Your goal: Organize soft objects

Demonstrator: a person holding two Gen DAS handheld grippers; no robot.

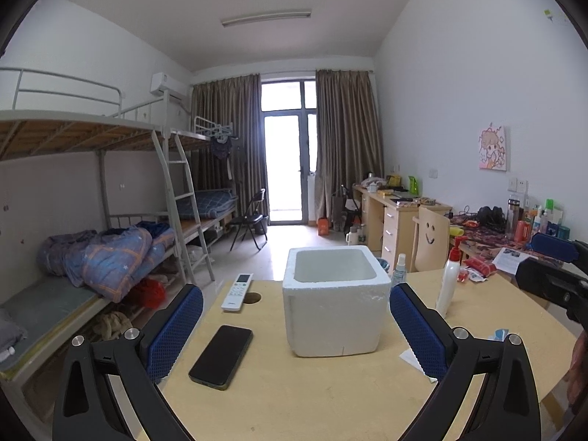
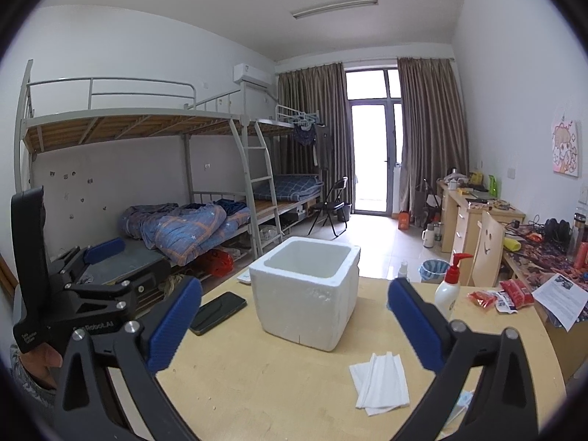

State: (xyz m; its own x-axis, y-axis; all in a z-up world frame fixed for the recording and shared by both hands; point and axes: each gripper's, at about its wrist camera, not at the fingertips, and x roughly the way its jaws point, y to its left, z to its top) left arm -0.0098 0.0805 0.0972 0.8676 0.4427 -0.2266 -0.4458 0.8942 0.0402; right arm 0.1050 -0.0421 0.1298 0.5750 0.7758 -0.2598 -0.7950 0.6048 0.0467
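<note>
Left wrist view showed my left tool (image 1: 296, 325) spread wide with nothing between its blue pads, hovering over the wooden counter (image 1: 330, 397). My right tool (image 2: 294, 321) likewise stood fully released and empty. Nearest lay a folded white tissue (image 2: 380, 382) on the counter, just before my right tool's right finger. A black phone (image 1: 221, 356) lay to the left. Beyond, mid-counter, stood the white foam box (image 1: 335, 299), open-topped; its interior floor was hidden. A remote (image 1: 237, 292) and a pump bottle (image 1: 450, 283) flanked it further back.
</note>
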